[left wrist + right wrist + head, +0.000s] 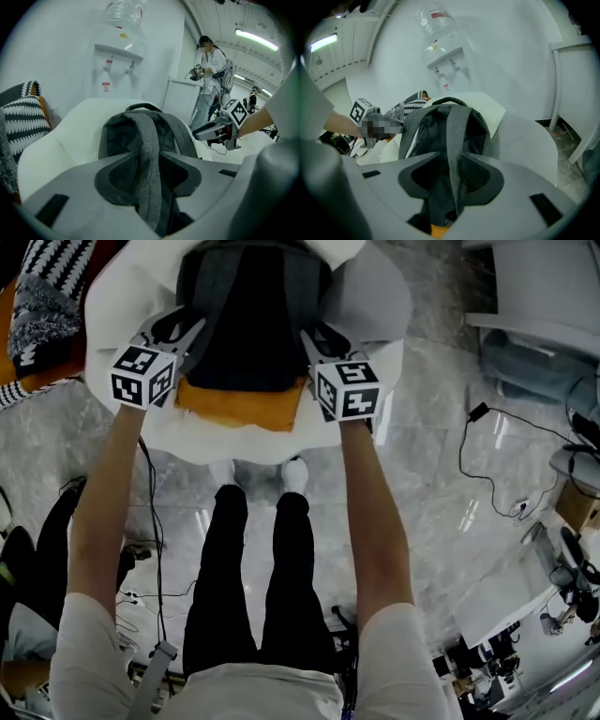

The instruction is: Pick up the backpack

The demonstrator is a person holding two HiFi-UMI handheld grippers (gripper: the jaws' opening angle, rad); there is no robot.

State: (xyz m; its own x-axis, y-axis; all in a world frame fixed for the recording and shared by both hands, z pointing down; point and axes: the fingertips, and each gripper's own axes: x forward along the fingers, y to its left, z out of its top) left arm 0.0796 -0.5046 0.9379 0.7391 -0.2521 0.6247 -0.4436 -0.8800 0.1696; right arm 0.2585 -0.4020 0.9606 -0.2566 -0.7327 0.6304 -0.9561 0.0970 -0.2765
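A dark grey backpack (248, 324) sits on a white armchair (375, 306), over an orange cushion (244, 404), with its two grey shoulder straps facing me. My left gripper (180, 334) is at the backpack's left side. In the left gripper view the left strap (147, 150) runs between the jaws of that gripper (147, 176), with gaps on both sides. My right gripper (317, 341) is at the backpack's right side. In the right gripper view the right strap (454, 140) passes through the open jaws of that gripper (452, 176).
A black-and-white patterned cushion (42, 292) lies on a seat to the left. Behind the armchair stands a water dispenser (117, 61) against the wall. Another person (211, 70) stands further back. Cables (487, 460) cross the marble floor at right, near a desk (525, 596).
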